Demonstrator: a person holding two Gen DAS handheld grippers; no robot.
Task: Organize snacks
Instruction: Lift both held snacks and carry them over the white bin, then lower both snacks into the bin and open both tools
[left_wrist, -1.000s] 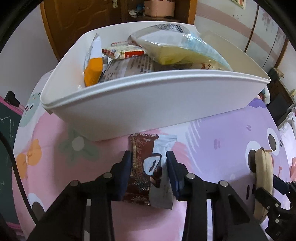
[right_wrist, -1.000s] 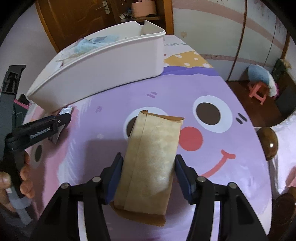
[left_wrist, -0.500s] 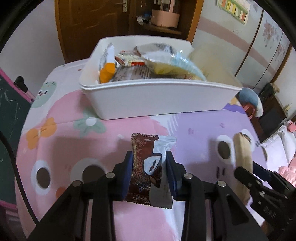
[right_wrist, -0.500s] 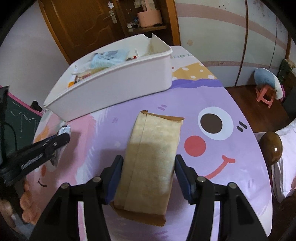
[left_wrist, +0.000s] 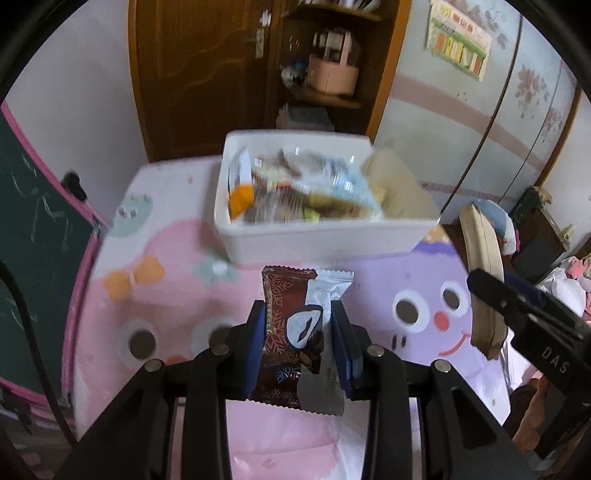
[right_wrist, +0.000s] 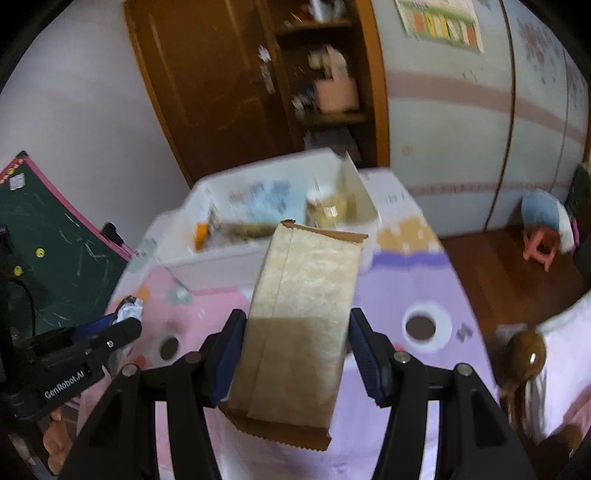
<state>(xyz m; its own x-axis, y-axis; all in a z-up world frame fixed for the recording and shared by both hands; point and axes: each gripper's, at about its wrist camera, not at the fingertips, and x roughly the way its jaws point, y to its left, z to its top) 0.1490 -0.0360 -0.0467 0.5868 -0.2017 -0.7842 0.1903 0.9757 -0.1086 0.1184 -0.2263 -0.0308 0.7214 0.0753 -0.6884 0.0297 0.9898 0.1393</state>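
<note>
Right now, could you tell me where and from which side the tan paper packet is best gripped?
Grip the tan paper packet across its narrow width at its lower half, pads on the two long edges, coming from its bottom crimped end. It is long and flat, so those edges give parallel faces. The right gripper holds it just so, clear of the table, leaving the top free to enter the white bin.

A home bedroom: cartoon bedspread (left_wrist: 155, 295) (pink and purple), wooden door (left_wrist: 199, 70), floral wardrobe (left_wrist: 532, 96).
</note>
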